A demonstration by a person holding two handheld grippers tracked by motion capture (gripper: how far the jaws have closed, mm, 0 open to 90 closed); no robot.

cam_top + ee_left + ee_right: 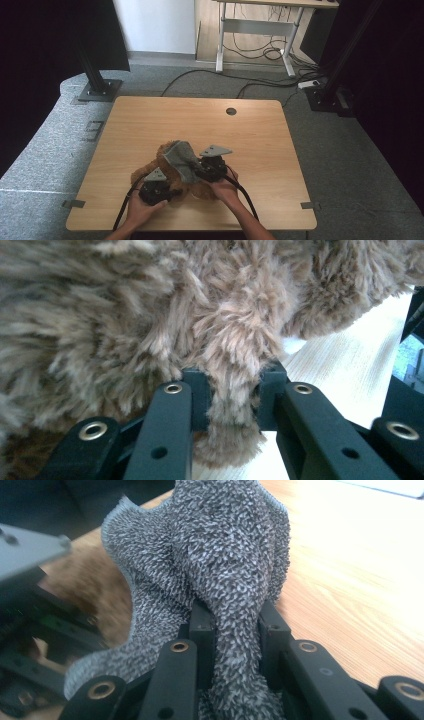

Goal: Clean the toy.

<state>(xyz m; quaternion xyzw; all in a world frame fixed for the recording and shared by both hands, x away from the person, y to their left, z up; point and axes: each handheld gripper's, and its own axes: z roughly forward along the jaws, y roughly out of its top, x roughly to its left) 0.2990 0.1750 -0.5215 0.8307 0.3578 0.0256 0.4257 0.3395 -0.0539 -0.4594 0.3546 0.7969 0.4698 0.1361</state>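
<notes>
Near the worktop's front edge, the left gripper is clamping the brown plush toy (crowding its camera) while the right gripper is pinching the grey cloth draped over it.

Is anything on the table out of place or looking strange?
Nothing is spilled or damaged. The grey terry cloth lies crumpled across the brown furry plush toy, pinched up by the right gripper; the left gripper clamps a fur tuft.
</notes>
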